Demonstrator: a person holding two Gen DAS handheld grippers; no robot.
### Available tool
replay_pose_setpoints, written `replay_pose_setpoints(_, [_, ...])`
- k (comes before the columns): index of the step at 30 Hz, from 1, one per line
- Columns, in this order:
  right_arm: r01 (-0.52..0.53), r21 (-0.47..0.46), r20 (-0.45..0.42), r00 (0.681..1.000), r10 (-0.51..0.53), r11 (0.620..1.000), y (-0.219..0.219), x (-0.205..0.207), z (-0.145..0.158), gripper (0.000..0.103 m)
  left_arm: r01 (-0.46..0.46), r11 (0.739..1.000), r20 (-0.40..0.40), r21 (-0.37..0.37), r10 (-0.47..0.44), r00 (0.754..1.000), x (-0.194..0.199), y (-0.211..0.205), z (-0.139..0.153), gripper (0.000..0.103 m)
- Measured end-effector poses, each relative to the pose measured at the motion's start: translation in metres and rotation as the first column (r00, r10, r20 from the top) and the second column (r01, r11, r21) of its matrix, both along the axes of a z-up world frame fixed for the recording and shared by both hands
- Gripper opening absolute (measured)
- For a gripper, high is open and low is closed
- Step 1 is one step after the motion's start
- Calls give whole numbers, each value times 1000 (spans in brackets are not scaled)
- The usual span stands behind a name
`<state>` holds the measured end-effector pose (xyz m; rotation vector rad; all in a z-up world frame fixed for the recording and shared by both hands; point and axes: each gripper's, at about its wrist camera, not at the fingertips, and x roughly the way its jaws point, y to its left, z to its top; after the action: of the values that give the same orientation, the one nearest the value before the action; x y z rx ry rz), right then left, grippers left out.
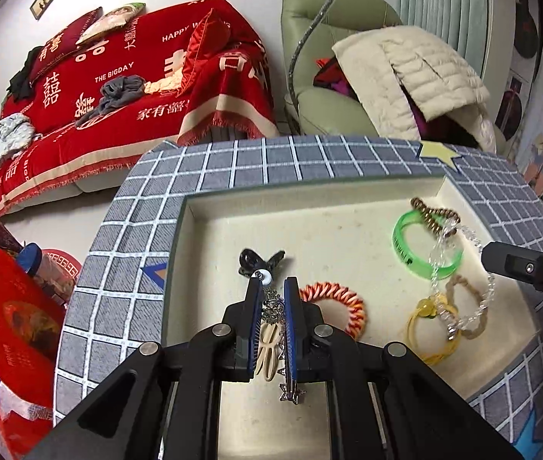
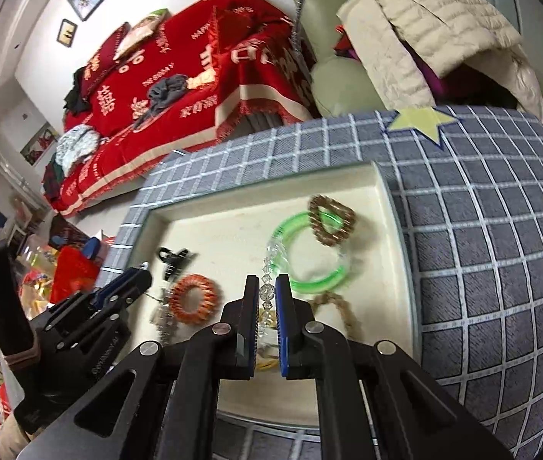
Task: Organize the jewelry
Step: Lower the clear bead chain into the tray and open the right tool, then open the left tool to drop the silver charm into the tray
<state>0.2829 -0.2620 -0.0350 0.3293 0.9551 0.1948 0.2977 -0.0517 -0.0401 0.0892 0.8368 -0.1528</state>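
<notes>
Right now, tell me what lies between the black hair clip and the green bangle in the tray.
Bare cream tray floor separates the black hair clip from the green bangle; nothing lies on that stretch. The left wrist view shows it best.

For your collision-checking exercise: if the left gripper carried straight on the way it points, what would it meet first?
Probably the black hair claw clip, lying in the tray just beyond the left gripper, which is shut on a charm chain. Depth is unclear; the tray floor could come first.

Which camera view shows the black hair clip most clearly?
The left wrist view: the black hair clip lies sharp on the tray floor, just beyond the left tool. In the right wrist view it appears small and blurred.
</notes>
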Motion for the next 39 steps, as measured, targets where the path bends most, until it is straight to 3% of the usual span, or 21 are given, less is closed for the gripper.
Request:
replay_pose_setpoints(14, [38, -38, -73, 996, -41, 999, -15, -4, -36, 9, 26, 997, 13, 75, -27, 1000, -2, -11, -10, 33])
replay_pose_setpoints(21, [24, -103, -77, 997, -32, 994, -5, -5, -36, 10, 28, 996, 18, 86, -30, 999, -4, -13, -11, 33])
replay_pose_setpoints(25, [18, -90, -71, 997, -25, 996, -5, -7, -33, 11, 28, 996, 15, 82, -30, 999, -6, -13, -11, 33])
replay_pose_setpoints(26, [16, -81, -60, 998, -21, 997, -6, -9, -30, 13, 27, 997, 19, 78, -28, 999, -7, -12, -10, 33])
replay_pose_setpoints(27, [15, -72, -47, 999, -18, 997, -6, -11, -26, 21, 23, 997, 24, 77, -25, 999, -7, -12, -9, 33])
replay_pose_setpoints(29, [19, -65, -14, 1000, -20, 998, -6, -16, -18, 51, 21, 997, 21, 74, -23, 1000, -8, -12, -8, 33])
replay_pose_setpoints(39, [27, -56, 46, 999, -24, 998, -4, -27, 4, 54, 34, 997, 9, 67, -35, 999, -9, -15, -5, 33])
